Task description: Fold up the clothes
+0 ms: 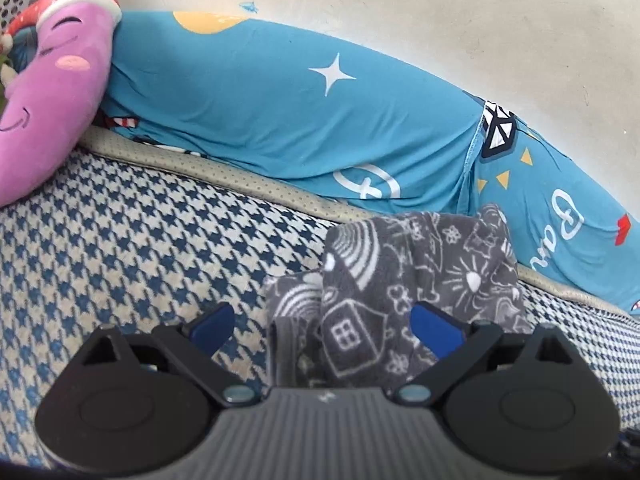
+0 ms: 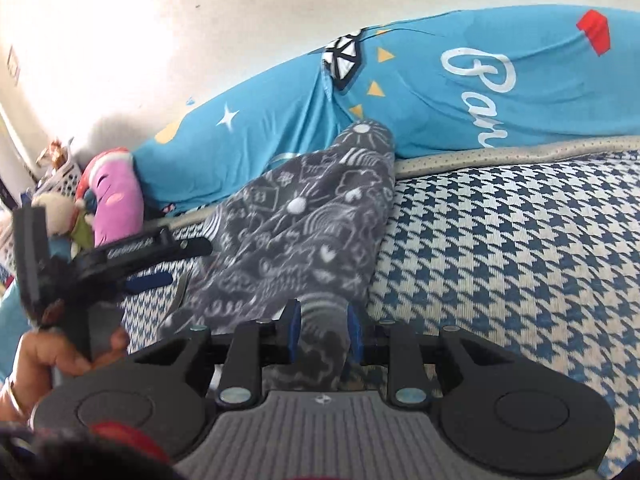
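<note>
- Right gripper [image 2: 323,330]: its two blue pads [image 2: 294,330] are drawn in tight on a bunched end of the one grey garment [image 2: 304,216], at the near edge of the bed, so it is clamped on the cloth.
- Grey garment: a single fleece piece printed with white doodles (houses, rainbows, cat faces). In the right wrist view it runs from the clamped near end away to the far side, where its tip touches the blue pillows. In the left wrist view the same garment [image 1: 404,280] is heaped up between and beyond the left gripper's pads.
- Left gripper [image 1: 326,330]: its two blue pads [image 1: 438,330] stand wide apart, one on bare bedcover, the other against the cloth; the jaws are spread and hold nothing. The right wrist view shows it at the left [image 2: 156,264], held by one hand [image 2: 52,354] with a bangle at the wrist.
- Bedcover [image 1: 120,248]: one blue-and-cream houndstooth spread under everything, with a beige perforated mat edge [image 1: 248,176] along its far side.
- Blue pillows [image 1: 280,112]: two, end to end along the far side, with stars, yellow triangles and white script.
- Pink plush toy [image 1: 48,92]: one, far left, leaning on the left pillow; smaller toys beside it are too blurred to count.
- White wall [image 1: 440,20] behind the pillows.
</note>
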`<state>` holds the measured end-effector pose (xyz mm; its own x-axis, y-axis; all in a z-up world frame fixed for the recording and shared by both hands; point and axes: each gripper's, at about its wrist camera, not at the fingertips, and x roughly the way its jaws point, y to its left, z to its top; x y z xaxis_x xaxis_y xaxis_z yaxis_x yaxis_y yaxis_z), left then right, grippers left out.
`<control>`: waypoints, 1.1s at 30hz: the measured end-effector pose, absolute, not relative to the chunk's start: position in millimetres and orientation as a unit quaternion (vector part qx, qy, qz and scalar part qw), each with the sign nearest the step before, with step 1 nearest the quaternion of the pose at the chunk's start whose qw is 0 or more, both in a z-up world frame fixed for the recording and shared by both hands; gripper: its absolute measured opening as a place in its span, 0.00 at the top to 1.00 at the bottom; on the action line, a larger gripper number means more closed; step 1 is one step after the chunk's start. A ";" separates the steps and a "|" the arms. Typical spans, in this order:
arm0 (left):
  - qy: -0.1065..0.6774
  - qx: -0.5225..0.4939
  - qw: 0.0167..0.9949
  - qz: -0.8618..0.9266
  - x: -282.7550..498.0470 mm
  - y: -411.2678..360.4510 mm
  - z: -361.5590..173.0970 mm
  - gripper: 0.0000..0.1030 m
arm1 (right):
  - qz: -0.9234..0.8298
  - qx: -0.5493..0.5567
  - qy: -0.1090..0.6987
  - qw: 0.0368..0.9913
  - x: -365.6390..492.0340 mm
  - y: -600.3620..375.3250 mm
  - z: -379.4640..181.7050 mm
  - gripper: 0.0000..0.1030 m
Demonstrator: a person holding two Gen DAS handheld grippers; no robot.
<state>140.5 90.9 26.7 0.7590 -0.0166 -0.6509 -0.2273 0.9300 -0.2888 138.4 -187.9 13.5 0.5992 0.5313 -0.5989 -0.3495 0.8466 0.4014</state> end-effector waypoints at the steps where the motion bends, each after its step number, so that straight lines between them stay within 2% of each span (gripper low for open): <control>1: 0.343 -0.174 0.922 0.056 142.2 89.5 26.5 0.04 | 0.247 0.130 0.373 0.885 143.0 -188.5 11.9 0.70; 8: 0.373 -0.139 0.914 0.083 155.1 95.5 7.0 0.04 | 0.235 0.166 0.377 0.881 170.7 -192.3 1.6 0.66; 13: 0.392 -0.136 0.901 0.125 158.0 112.1 -10.4 0.00 | 0.232 0.188 0.379 0.876 189.5 -193.6 -5.9 0.61; 21: 0.398 -0.126 0.898 0.138 156.1 115.1 -17.1 0.00 | 0.237 0.229 0.378 0.865 218.2 -194.8 -15.4 0.52; 33: 0.401 -0.122 0.898 0.138 155.4 113.9 -18.4 0.00 | 0.242 0.258 0.377 0.856 253.1 -188.1 -36.8 0.49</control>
